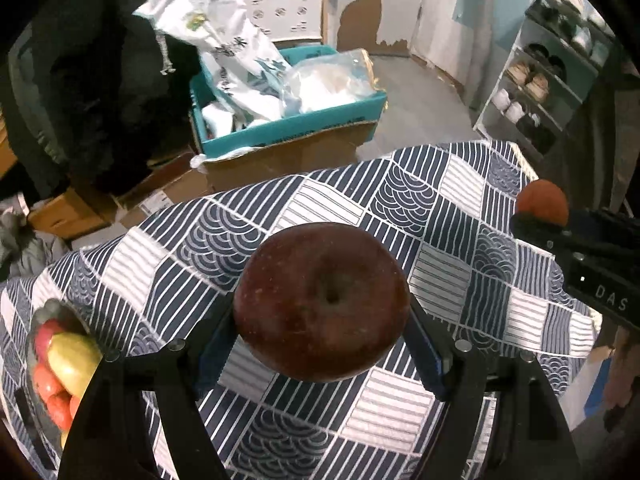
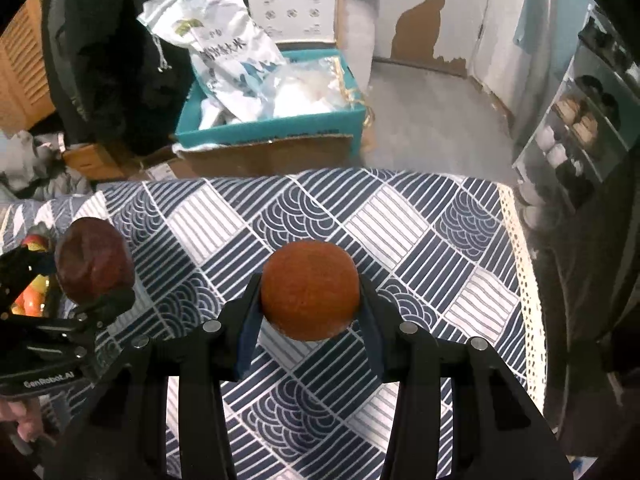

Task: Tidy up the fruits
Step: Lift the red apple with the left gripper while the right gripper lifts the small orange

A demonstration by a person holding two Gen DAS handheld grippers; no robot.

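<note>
- the left gripper (image 1: 322, 308) is pinching a dark red apple (image 1: 322, 302) across its widest part, holding it in the air above the patterned tablecloth (image 1: 440, 216).
- the right gripper (image 2: 310, 290) is squeezing an orange (image 2: 310, 290) the same way, also clear of the cloth.
- both fruits are looking firm, round and smooth, so gripping at the middle is probably keeping them from slipping out.
- a bowl of fruit (image 1: 60, 364), blurred at the left edge, is seemingly waiting for them.
</note>
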